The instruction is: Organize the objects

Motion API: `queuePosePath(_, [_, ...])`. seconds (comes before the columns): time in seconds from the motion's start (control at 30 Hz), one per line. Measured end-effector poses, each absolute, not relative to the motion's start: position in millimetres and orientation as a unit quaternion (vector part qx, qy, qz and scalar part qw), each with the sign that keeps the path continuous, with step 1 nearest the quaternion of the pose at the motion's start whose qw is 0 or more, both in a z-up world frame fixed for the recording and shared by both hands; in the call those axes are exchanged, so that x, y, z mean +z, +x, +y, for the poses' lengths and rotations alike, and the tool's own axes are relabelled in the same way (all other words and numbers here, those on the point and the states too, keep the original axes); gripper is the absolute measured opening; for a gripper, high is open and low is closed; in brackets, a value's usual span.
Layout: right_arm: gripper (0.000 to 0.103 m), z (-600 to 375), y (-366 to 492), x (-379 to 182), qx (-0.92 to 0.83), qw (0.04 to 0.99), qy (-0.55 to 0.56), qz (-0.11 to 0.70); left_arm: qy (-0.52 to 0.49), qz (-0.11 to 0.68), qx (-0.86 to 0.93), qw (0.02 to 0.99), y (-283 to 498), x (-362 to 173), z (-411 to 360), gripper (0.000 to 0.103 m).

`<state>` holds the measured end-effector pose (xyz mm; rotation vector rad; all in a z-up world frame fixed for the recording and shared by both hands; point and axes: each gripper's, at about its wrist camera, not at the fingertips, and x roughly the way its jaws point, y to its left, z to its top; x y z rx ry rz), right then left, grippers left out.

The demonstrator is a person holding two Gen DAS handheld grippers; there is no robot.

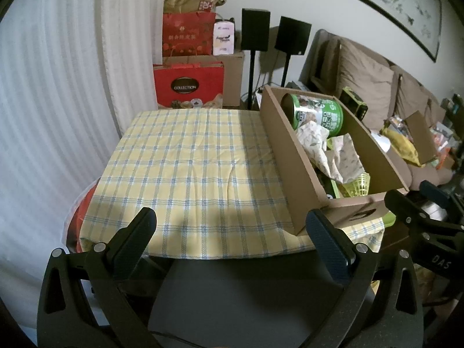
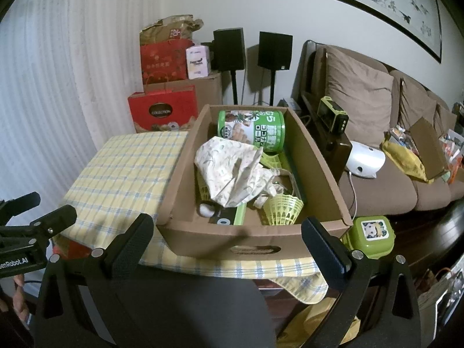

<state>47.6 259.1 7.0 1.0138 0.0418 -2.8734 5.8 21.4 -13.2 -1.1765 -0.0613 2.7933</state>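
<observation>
Pleated white curtains and a brown sofa (image 2: 377,133) frame a small desk (image 1: 185,168) draped in yellow-and-blue checked cloth, most of it bare ahead of the left tongs (image 1: 232,237). Those tongs hang wide open over the desk's near edge, gripping nothing. The right tongs (image 2: 227,240) are equally wide open and empty, poised just short of the near wall of a cardboard box (image 2: 255,243), which sits on the desk's right portion, straight ahead of them and off to the right of the left tongs. Inside the box, beyond the right tongs, lie a crumpled floral cloth (image 2: 232,171), a green can (image 2: 255,130) on its side at the far end, and a yellow-green shuttlecock (image 2: 282,208) near the front right corner. A green lidded container (image 2: 371,235) sits just right of the box at the desk's edge. Judging by this pile, the likeliest trouble is the cloth: it overlaps the items beneath, so pinching it could drag a shuttlecock out or hide what gets grabbed. The can, being round, may roll from a shallow pinch, and bumping the box could nudge the green container off the edge.
</observation>
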Motion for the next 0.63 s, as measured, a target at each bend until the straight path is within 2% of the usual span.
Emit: queuePosePath(0.63, [0.103,257.5,47.6,5.7,-0.941,0.048,0.333,0.013,-0.388,-0.017,0.920,0.052,6.1,-17.1,23.0,0.103])
